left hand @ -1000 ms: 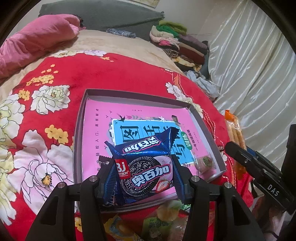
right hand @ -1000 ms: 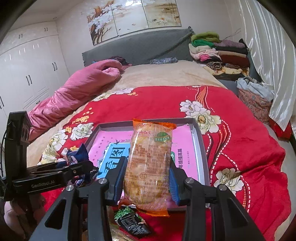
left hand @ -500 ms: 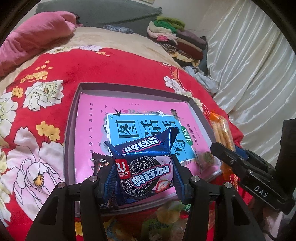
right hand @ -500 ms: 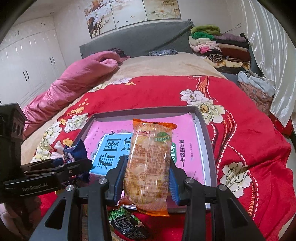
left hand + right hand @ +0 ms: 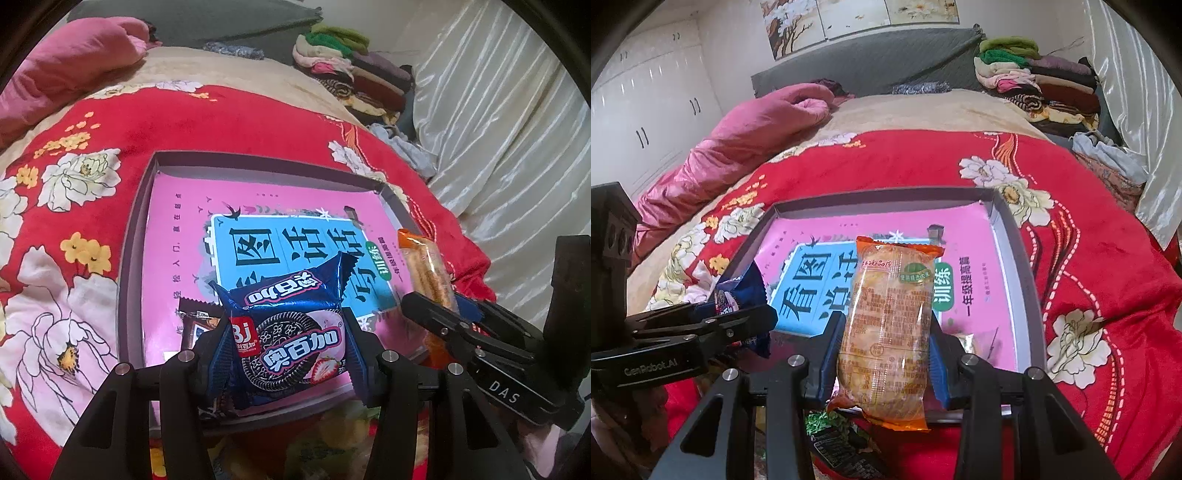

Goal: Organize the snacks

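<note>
My left wrist view shows a brown wrapper (image 5: 197, 319) lying in the near left of the grey tray (image 5: 138, 225), half hidden behind my left hand-held gripper (image 5: 286, 343); the right wrist view does not show it, but it does show a gold-wrapped piece (image 5: 971, 341) in the near right of the tray, mostly hidden behind my right hand-held gripper (image 5: 884, 360). Only the right view takes in the white wardrobe (image 5: 646, 110) and the painting (image 5: 857, 22) above the grey headboard. Loose snacks (image 5: 332, 443) on the red floral bedspread (image 5: 184, 122) just near of the tray are blurred and cut off by the gripper bodies; I cannot tell what they are. My left hand-held gripper is clamped on the blue cookie packet (image 5: 291, 332), its pads pressing the packet's two sides, above the near edge of the tray. My right hand-held gripper is clamped on the orange pastry packet (image 5: 890, 321), held upright over the tray's near right part. The tray's floor is covered by a pink book cover (image 5: 964, 229).
</note>
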